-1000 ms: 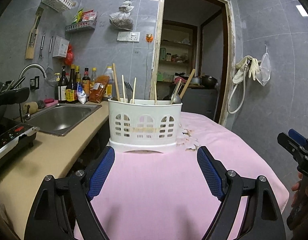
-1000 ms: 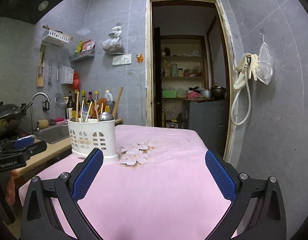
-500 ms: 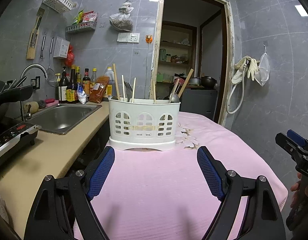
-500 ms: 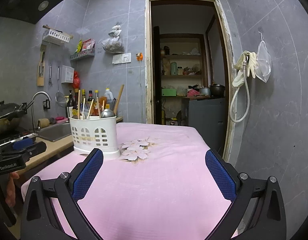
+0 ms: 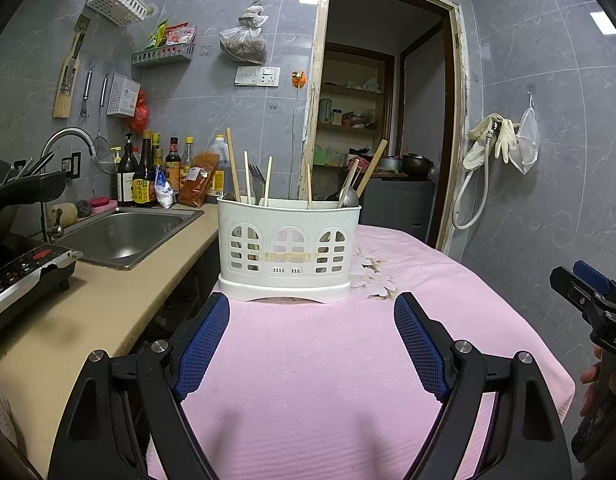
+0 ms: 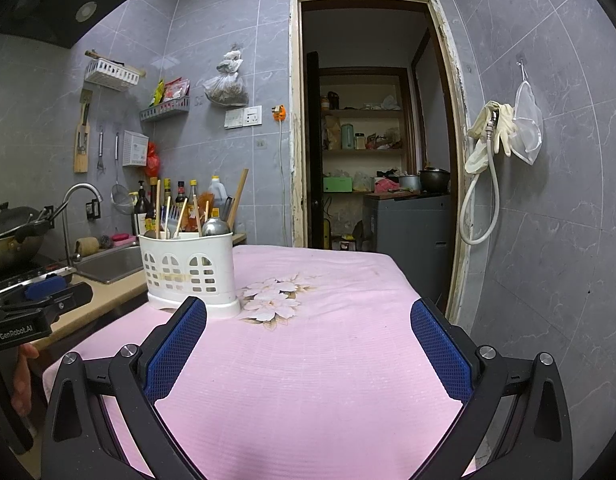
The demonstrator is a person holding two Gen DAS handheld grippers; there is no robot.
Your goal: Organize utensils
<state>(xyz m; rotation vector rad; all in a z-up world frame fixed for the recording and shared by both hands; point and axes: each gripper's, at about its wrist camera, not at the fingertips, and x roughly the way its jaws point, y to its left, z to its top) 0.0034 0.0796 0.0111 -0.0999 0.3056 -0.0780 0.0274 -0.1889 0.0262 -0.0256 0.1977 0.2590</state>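
Observation:
A white plastic utensil caddy (image 5: 288,254) stands upright on the pink tablecloth (image 5: 327,380), holding chopsticks (image 5: 232,164), a fork (image 5: 256,178) and a metal ladle (image 5: 349,197). It also shows in the right wrist view (image 6: 190,276) at the left. My left gripper (image 5: 311,322) is open and empty, a short way in front of the caddy. My right gripper (image 6: 308,330) is open and empty, over the cloth to the right of the caddy.
A beige counter (image 5: 68,320) with a steel sink (image 5: 124,236), sauce bottles (image 5: 148,176) and a stove (image 5: 16,272) runs along the left. An open doorway (image 6: 371,160) is behind the table. The tiled wall (image 6: 547,220) stands close on the right.
Both grippers have drawn back a little from the caddy, which now looks smaller and farther. Both stay open and empty.

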